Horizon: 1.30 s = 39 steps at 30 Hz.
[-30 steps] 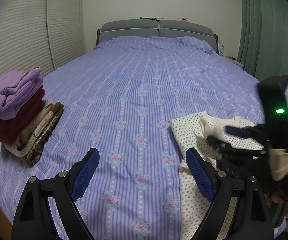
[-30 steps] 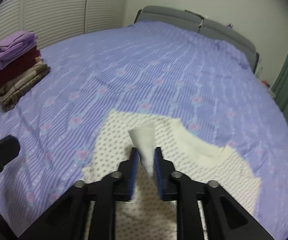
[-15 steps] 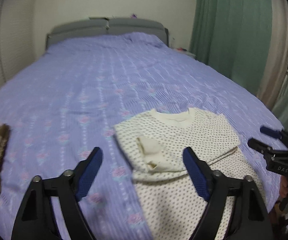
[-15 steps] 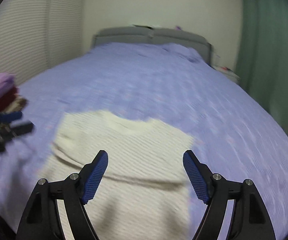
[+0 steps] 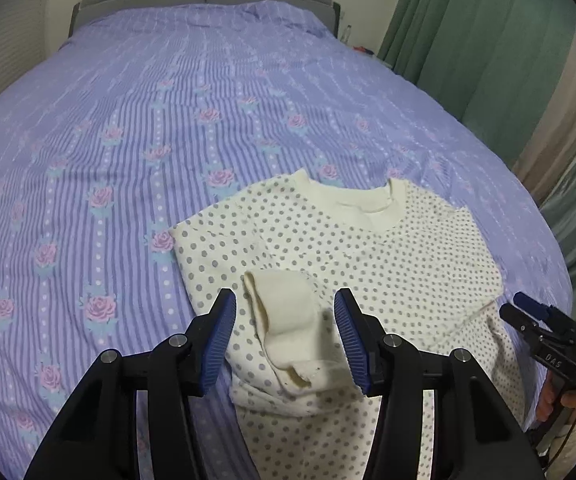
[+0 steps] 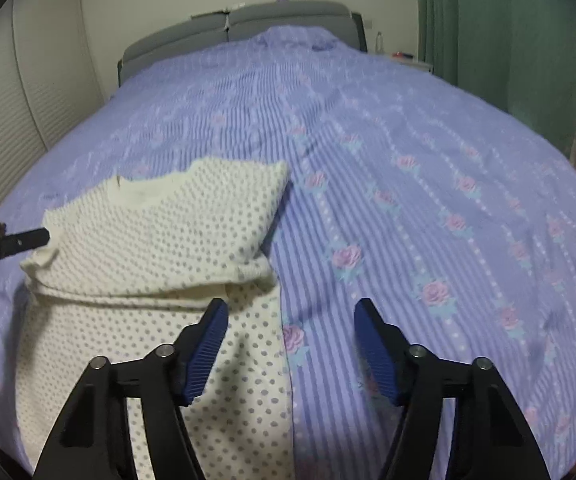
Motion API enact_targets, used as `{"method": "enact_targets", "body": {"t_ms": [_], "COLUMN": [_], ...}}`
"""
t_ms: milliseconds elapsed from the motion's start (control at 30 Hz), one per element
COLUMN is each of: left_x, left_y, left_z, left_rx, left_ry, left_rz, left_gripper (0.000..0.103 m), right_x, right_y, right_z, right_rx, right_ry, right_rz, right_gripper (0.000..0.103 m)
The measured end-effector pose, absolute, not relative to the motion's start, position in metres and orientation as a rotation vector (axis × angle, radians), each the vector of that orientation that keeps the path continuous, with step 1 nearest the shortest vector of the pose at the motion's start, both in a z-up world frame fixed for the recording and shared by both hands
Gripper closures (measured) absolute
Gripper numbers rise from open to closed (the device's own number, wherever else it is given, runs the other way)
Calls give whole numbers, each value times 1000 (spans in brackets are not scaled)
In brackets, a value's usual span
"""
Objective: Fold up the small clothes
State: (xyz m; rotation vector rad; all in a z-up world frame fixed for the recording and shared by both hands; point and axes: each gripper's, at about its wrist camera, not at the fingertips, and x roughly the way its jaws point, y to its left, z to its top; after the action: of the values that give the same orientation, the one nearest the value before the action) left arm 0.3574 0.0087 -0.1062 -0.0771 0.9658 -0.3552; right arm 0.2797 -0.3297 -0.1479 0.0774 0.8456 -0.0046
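The left gripper (image 5: 283,336) has its fingers spread apart around the folded-in cuff (image 5: 288,320) of the dotted cream shirt (image 5: 368,256) on the bed (image 5: 167,100), and the right gripper (image 6: 290,344) is released too, the shirt lying at its left finger

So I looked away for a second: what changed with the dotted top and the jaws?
The right gripper let go of the cream cuff; its jaws now stand open over the top's right edge. The sleeve lies folded across the dotted top. The left gripper swung over the cuff, still open. The top stays on the bedspread.
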Motion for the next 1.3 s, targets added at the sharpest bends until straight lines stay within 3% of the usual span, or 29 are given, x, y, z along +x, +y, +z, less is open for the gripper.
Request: {"method": "enact_targets", "body": {"t_ms": [500, 533, 667, 867, 1033, 1300], "left_x": [384, 383, 369, 344, 326, 333], "left_y": [7, 7, 4, -2, 10, 24], "left_z": [-130, -128, -104, -57, -37, -100], "left_rx": [-155, -151, -123, -158, -225, -217], "left_ry": [1051, 1044, 976, 817, 716, 873], "left_rz": [-353, -354, -370, -438, -421, -337], "left_gripper": [54, 69, 97, 97, 97, 97], "right_x": [297, 299, 307, 315, 315, 302], "right_y": [-334, -333, -327, -317, -323, -340], "right_z": [-162, -162, -163, -161, -160, -167], "right_rx": [84, 77, 36, -53, -7, 165], "right_ry": [876, 875, 875, 852, 840, 841], "right_rz": [26, 32, 46, 57, 44, -74], "right_gripper": [53, 53, 53, 53, 60, 61]}}
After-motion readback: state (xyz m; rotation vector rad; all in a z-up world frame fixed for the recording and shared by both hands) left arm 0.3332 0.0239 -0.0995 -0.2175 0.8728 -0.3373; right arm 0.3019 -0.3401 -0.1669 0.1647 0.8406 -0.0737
